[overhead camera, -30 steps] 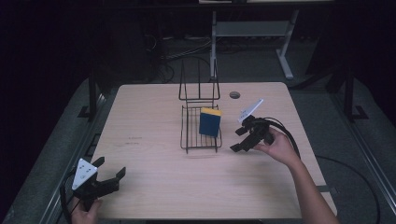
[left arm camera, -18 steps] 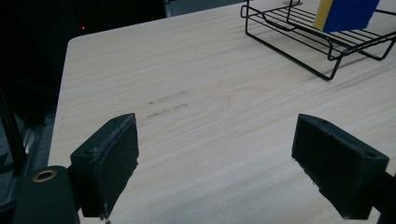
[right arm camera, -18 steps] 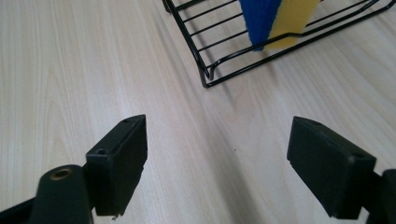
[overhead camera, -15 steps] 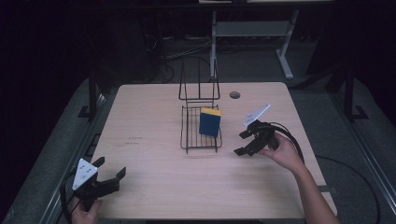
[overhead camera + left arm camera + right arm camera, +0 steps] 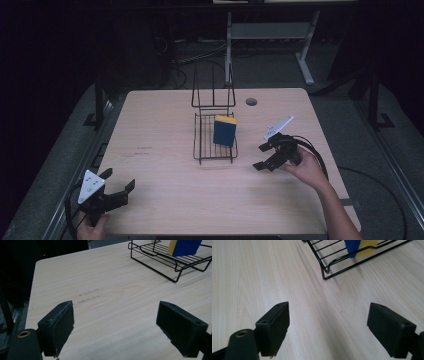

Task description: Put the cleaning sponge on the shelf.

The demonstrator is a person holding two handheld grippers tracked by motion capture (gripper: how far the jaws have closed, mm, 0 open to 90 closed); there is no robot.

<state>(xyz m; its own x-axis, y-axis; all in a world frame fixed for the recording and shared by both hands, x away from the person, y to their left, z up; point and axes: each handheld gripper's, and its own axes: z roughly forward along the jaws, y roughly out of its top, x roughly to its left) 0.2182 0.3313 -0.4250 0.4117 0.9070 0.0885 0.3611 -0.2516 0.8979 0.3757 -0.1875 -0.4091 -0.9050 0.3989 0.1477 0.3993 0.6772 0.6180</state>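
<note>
We see a blue and yellow sponge (image 5: 225, 131) standing on edge in a black wire rack (image 5: 201, 150) near the middle of the wooden table (image 5: 165, 185). The sponge leans against the rack's right side, yellow layer on top in the high view; standing upright like this, it presents its 2 broad blue faces to a pinch from the sides, which is probably why it is placed that way. The rack has a tall wire back at the far end and a low flat bed on which the sponge sits.

Our right gripper (image 5: 268, 157) hovers just to the right of the rack, near its front corner, and apart from it. Its 2 jaws are spread wide with nothing between them. In the right gripper view the jaws frame bare wood, with the rack's corner and the bottom of the sponge (image 5: 359, 247) at the top of the picture, so the gripper points toward the rack at a low angle.

Our left gripper (image 5: 120, 192) rests far off at the near left corner of the table, well apart from the rack. Its jaws are also wide and empty. In the left gripper view the rack (image 5: 172, 267) and sponge (image 5: 186, 246) sit at the far upper right. We judge that this hand is parked out of the way, leaving the right one to deal with the sponge.
</note>
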